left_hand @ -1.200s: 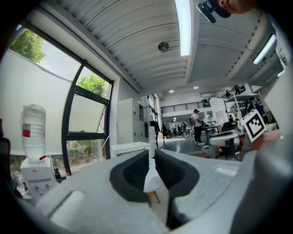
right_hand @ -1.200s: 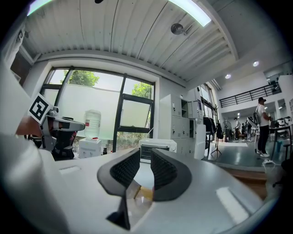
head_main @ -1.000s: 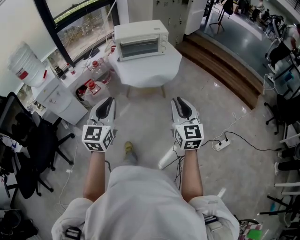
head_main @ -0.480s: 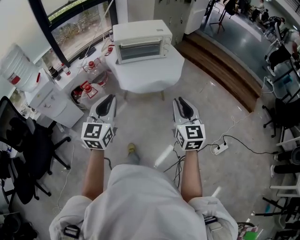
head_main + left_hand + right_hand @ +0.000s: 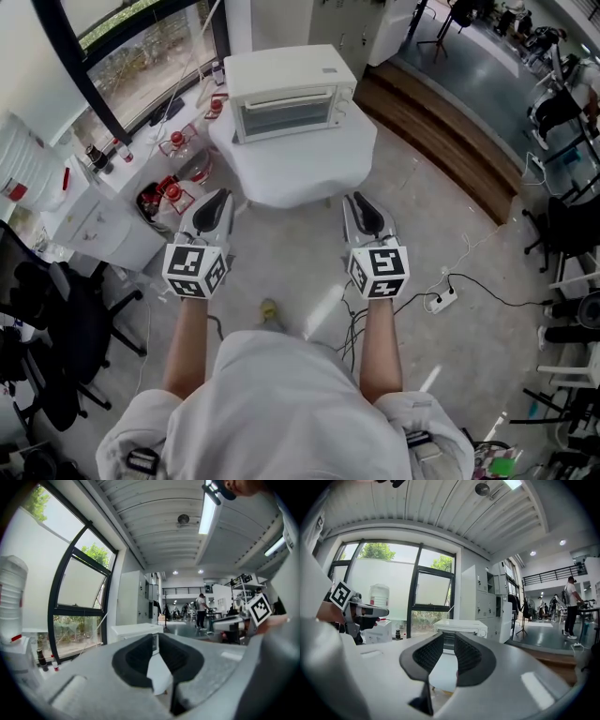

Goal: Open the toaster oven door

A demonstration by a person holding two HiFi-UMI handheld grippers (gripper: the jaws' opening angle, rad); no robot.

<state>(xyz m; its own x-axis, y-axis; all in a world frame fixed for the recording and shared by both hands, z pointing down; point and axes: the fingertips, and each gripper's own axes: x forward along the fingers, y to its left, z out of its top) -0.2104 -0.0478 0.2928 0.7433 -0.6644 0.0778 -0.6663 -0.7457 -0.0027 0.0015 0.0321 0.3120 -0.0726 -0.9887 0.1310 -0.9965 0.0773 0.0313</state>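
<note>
The oven on the table is nearer than before, door shut. The left gripper and right gripper, fingers apart and empty, cannot reach it yet.

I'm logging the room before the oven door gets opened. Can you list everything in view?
toaster oven: one, white, door shut, on the table
table: one, white cloth over it, ahead of both grippers
water jug: one, white with red label, far left
bottles: several, red-capped, left of the table below the window
cabinet: one, white, left
office chair: one, black, lower left
power strip: one, white, on the floor at right
step: one, brown wood, right of the table
left gripper: one, grey, jaws apart, empty
right gripper: one, grey, jaws apart, empty
forearms: two, bare, behind the grippers
</note>
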